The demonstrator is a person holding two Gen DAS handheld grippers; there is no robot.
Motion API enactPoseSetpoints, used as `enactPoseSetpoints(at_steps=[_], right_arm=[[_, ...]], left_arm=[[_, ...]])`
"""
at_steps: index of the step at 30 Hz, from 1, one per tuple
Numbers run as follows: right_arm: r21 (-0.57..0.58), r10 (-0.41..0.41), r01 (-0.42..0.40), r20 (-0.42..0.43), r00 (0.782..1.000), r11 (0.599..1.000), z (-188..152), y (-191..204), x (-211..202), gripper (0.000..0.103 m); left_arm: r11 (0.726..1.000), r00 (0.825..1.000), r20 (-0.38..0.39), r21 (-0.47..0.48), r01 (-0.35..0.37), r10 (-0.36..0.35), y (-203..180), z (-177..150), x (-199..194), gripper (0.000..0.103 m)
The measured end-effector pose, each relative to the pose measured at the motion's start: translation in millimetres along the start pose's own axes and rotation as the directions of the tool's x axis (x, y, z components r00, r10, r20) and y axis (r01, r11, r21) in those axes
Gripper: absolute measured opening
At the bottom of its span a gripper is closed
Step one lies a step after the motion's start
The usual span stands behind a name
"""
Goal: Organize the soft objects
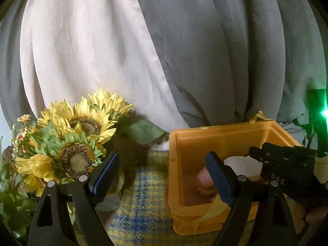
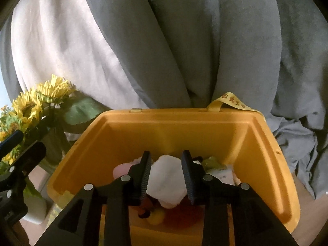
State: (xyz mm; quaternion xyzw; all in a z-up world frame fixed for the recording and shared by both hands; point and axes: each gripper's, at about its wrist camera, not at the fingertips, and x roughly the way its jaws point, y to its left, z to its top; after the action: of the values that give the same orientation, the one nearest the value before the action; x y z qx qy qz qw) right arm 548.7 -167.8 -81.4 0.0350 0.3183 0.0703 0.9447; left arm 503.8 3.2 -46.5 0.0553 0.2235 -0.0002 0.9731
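— What do the two cameras take in?

— A yellow plastic bin (image 2: 266,153) on a blue-and-yellow checked cloth (image 1: 141,194), with grey and pale curtains (image 1: 184,41) hanging behind it. The right gripper (image 2: 167,176) reaches down over the bin's near rim. Its jaws stand partly apart, and a white soft cloth (image 2: 166,184) lies between them; the right pad seems to touch the cloth's edge, but whether either pad presses on it cannot be told.

— And the rest of the soft things?

— They sit inside the bin, mostly hidden by the gripper: a pink piece (image 2: 121,169) to the left, a pale green one (image 2: 213,162) and another white one (image 2: 223,175) to the right, and below them something yellow and something red, blurred and shadowed beyond naming.

— The left gripper?

— The left gripper (image 1: 162,176) hangs with its jaws wide apart and empty, one finger before the sunflower bouquet (image 1: 78,135), the other across the bin's opening, covering part of the pink piece (image 1: 204,181). The bouquet's vase is cut off by the finger and hard to make out.

— Anything else unclear?

— A yellow ribbon (image 2: 231,100) with red characters sticks up behind the bin's far rim; the print is too small to read. A green glare (image 1: 325,112) burns at the left view's right edge.
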Motion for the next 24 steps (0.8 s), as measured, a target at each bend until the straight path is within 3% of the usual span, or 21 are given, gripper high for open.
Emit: enactPoseSetpoints(at_steps=[3, 14, 24], right_arm=[[0.001, 0.001, -0.001, 0.017, 1.000, 1.000, -1, 1, -17, 0.037], [-0.010, -0.084, 0.087, 0.166, 0.983, 0.996, -12, 20, -133, 0.079], [0.020, -0.153, 0.152, 0.227, 0.962, 0.988, -43, 38, -209, 0.086]], left_arm=[[1.000, 1.000, 0.016, -0.014, 0.000, 0.000, 3, 3, -15, 0.086], [0.998, 0.995, 0.088, -0.047, -0.044, 0.048, 11, 1, -99, 0.098], [0.998, 0.987, 0.152, -0.038, -0.040, 0.045, 21, -14, -171, 0.103]])
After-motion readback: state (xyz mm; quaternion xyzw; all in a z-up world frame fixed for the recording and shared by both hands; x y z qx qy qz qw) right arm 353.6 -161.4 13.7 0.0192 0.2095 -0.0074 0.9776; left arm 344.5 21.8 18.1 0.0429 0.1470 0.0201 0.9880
